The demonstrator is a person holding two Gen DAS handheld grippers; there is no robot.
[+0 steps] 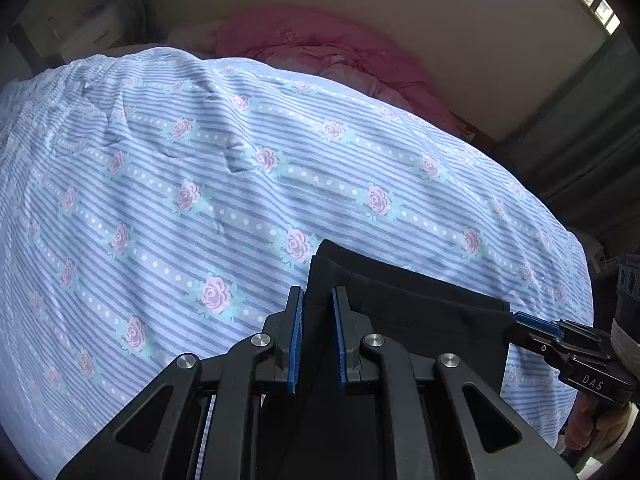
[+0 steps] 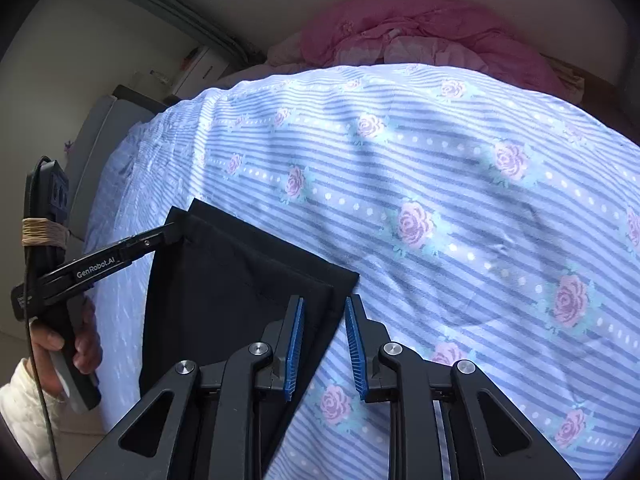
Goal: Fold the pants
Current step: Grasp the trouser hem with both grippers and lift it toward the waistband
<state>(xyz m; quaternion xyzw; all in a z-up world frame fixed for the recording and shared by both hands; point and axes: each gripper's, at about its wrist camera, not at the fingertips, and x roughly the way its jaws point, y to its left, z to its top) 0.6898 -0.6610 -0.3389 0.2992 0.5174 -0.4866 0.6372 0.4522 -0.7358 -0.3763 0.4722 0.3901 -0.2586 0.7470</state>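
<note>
Both tools point steeply down at the near edge of the bed [image 1: 240, 168], each at one corner of a pair of black pants [image 1: 420, 312] that lies folded flat on the striped, rose-printed sheet.

The left tool [image 1: 318, 300] comes down over the pants' left corner; its two blue pads [image 1: 297, 332] stand narrowly apart with the dark cloth running up between them, though from its own camera I cannot tell for certain whether they press on it. Seen from the right wrist camera, the same tool's tips meet the fabric at that corner, and a hand [image 2: 68, 344] in a pale quilted sleeve grips the handle (a cord is bound to it with tan tape).

The right tool [image 2: 323, 308] straddles the pants' right edge: one pad [image 2: 295, 344] lies over the black cloth, the other over the sheet, with a visible gap, so it is released and not clamping.

Counted: one pair of pants, two tools, one bed, one heap of pink bedding [image 2: 420, 36] at the far end.
</note>
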